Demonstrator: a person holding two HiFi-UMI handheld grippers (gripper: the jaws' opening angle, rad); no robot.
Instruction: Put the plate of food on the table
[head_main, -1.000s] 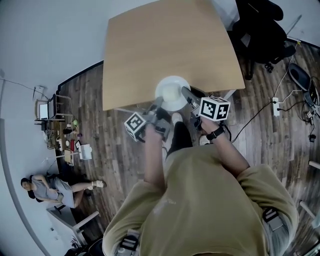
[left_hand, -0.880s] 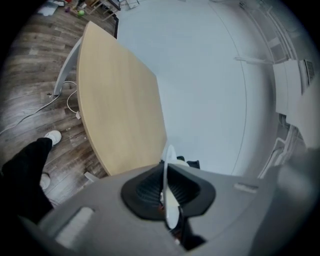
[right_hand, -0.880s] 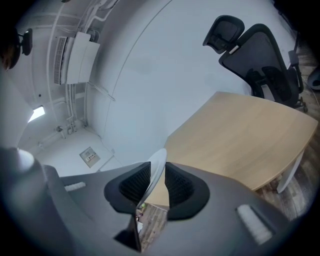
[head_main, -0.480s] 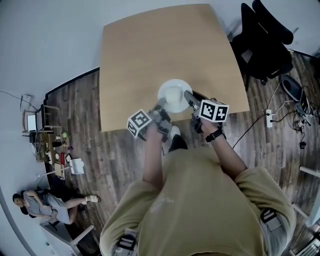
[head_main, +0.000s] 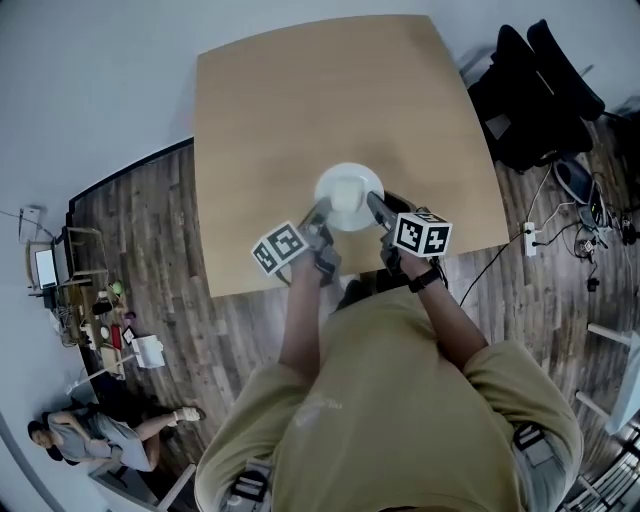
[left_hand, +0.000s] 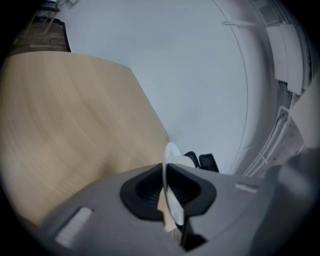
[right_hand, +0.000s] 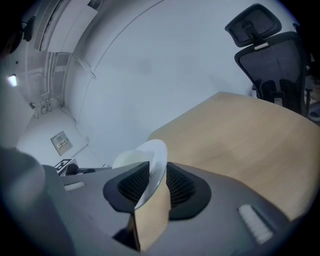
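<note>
Here, tan table (head_main: 300, 120) over plank floor (head_main: 170, 220).

Both forearms reach forward side by side. The left tool (head_main: 319, 213) and right tool (head_main: 373, 204) angle in toward each other, each with the plate (head_main: 350, 168) rim between its jaws. Both pairs of jaws are opening, the right pair wider.
</note>
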